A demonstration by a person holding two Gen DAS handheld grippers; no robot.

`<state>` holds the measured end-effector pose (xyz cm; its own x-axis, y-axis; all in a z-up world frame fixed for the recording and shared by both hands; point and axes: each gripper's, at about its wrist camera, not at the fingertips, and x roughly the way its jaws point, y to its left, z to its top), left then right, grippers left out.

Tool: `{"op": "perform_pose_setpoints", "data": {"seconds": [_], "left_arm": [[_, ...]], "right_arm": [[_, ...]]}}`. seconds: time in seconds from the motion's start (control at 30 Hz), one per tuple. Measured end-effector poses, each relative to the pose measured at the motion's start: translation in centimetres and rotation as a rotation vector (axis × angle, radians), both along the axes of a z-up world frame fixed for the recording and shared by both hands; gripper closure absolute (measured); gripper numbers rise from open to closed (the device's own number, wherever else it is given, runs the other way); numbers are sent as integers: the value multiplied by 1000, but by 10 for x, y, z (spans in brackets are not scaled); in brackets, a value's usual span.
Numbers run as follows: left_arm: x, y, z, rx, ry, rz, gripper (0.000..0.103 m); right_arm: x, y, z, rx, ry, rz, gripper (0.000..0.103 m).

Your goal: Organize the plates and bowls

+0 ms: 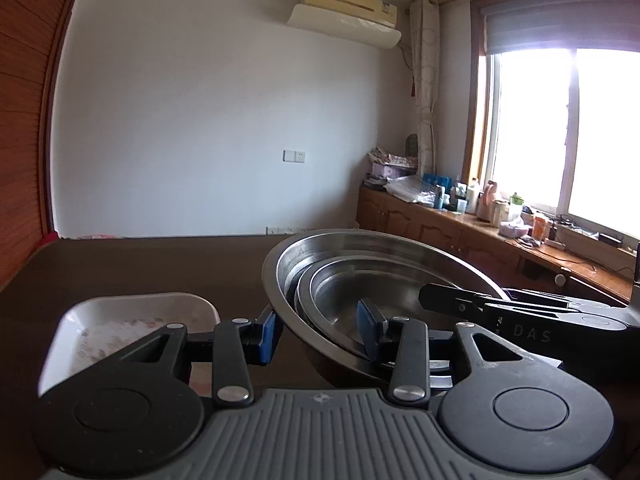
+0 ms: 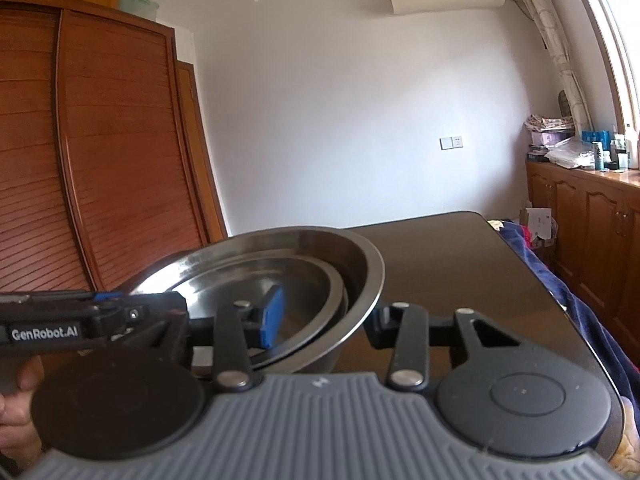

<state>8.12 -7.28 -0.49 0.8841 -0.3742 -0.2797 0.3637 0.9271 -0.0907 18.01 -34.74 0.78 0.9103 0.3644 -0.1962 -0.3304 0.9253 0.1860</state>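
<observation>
A large steel bowl [image 1: 288, 276] holds smaller steel plates [image 1: 344, 304] nested inside it, and the stack sits tilted over the dark table [image 1: 160, 268]. My left gripper [image 1: 320, 330] straddles the bowl's left rim, one blue pad outside and one inside, jaws apart. My right gripper [image 2: 324, 316] straddles the bowl's [image 2: 360, 264] right rim the same way, with the nested plates [image 2: 256, 280] showing inside. Neither pair of pads clearly presses the rim. Each gripper shows in the other's view, the right one [image 1: 520, 308] and the left one [image 2: 92, 320].
A white rectangular dish [image 1: 132, 316] with a pink pattern lies left of the bowl. A wooden wardrobe [image 2: 80, 140] stands at the left. A low cabinet [image 1: 480, 232] with bottles runs under the window. A blue cloth [image 2: 560, 280] lies beside the table's right edge.
</observation>
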Motion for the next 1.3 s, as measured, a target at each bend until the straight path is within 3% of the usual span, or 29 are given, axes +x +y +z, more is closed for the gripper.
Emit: {"op": "perform_pose_setpoints", "data": {"seconds": [0.73,1.3], "left_arm": [[-3,58,22,-20,-32,154,32],[0,105,2,-37,15,260,33]], "right_arm": [[15,48,14,-1,0,157,59],[28,91,11,-40,48,265,59]]}}
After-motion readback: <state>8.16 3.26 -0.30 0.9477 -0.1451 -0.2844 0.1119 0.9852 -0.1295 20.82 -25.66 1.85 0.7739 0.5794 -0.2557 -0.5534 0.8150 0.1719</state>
